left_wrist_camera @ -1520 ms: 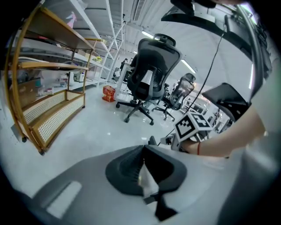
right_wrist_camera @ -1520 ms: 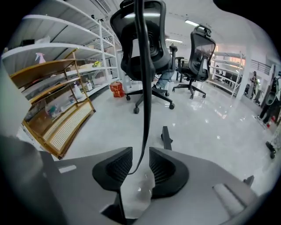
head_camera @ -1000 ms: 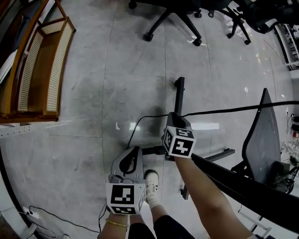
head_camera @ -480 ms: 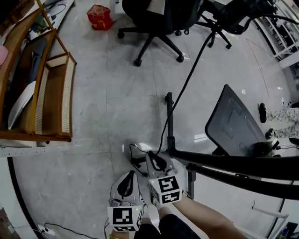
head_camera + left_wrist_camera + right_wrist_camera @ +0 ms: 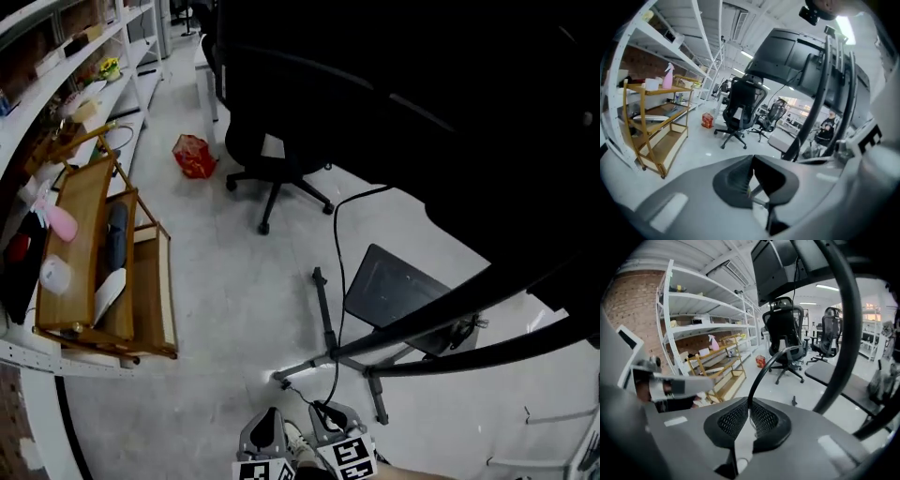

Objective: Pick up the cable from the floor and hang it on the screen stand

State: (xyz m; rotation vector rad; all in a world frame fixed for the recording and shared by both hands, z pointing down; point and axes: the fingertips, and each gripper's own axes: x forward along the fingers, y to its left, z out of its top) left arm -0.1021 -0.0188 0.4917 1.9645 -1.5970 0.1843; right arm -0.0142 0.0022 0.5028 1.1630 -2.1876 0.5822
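Note:
A thin black cable (image 5: 337, 281) climbs from my right gripper (image 5: 330, 419) at the bottom edge of the head view and curves up behind the big black screen (image 5: 422, 112). The screen stand's legs (image 5: 324, 323) spread over the grey floor just ahead. In the right gripper view the jaws of my right gripper (image 5: 749, 417) are closing, and the cable (image 5: 761, 369) is pinched between the mesh pads and arcs upward. My left gripper (image 5: 263, 428) sits beside the right one; in its own view my left gripper (image 5: 751, 177) has its pads together with nothing between them.
A wooden trolley (image 5: 103, 272) with bottles stands at the left, below white shelving (image 5: 56, 56). A black office chair (image 5: 272, 159) and a red bag (image 5: 194, 156) are further off. A dark flat panel (image 5: 398, 291) lies by the stand's legs.
The head view has tilted up from the floor toward the room. Both grippers have slid to the frame's bottom edge, and the cable, once low and sideways, now runs steeply upward.

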